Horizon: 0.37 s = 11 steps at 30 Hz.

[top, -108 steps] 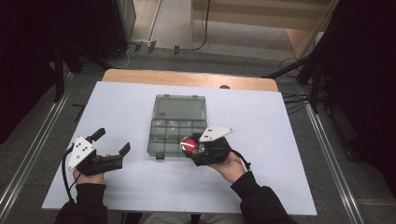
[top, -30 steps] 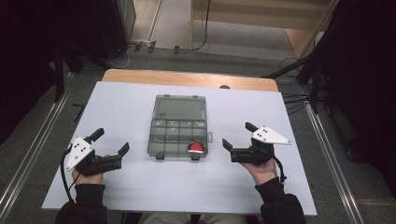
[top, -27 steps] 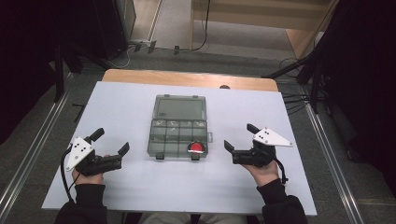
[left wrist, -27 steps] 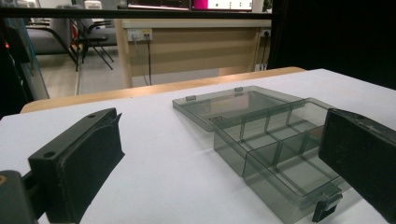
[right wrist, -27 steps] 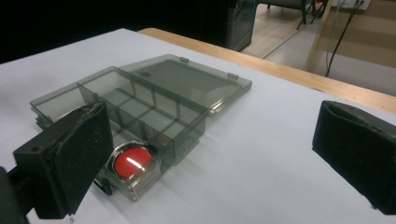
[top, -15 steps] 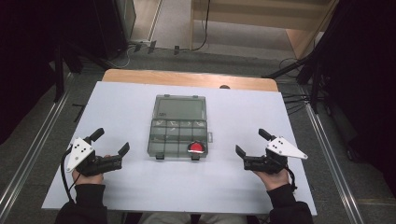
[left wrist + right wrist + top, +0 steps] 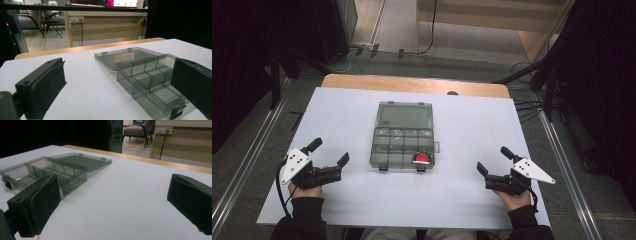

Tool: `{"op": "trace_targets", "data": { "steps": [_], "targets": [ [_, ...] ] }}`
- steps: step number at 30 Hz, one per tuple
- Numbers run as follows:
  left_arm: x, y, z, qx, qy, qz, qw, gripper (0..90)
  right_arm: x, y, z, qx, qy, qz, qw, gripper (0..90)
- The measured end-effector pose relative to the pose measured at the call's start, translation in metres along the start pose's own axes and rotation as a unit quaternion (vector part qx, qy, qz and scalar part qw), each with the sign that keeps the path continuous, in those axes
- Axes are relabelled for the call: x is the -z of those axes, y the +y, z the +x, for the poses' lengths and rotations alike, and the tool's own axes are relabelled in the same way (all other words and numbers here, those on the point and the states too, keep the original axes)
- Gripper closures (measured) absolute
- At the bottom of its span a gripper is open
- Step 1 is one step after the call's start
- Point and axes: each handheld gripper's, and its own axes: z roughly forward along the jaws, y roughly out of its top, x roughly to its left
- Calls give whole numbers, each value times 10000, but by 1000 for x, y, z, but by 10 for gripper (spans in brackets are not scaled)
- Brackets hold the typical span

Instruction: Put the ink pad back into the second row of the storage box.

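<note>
So the clear organizer box (image 7: 404,135) sits mid-surface (image 7: 492,115), lid flat open toward the far edge, with a red piece (image 7: 422,158) in its near-right compartment. Left tool (image 7: 330,159) and right tool (image 7: 494,160) are both released, jaws wide, near the front corners, well apart from the box.

One white rectangular table top (image 7: 472,190) carries one smoky grey transparent plastic compartment box (image 7: 403,135), its lid folded flat open behind it. One small round red object (image 7: 422,158) sits in the box's near right compartment. Two black two-jaw handheld grippers rest on the table: the left gripper (image 7: 330,152) and the right gripper (image 7: 494,160).
</note>
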Motion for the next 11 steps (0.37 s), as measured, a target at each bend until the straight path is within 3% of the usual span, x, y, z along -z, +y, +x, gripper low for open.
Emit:
{"op": "trace_targets", "data": {
  "steps": [5,11],
  "targets": [
    [0,0,0,-65,45,10,10000,0,5,-5,-1,123,-27,-51,9999,0],
    [-1,-1,-2,-80,36,28,10000,0,7,-4,-3,86,-104,-114,9998,0]
  ]
}}
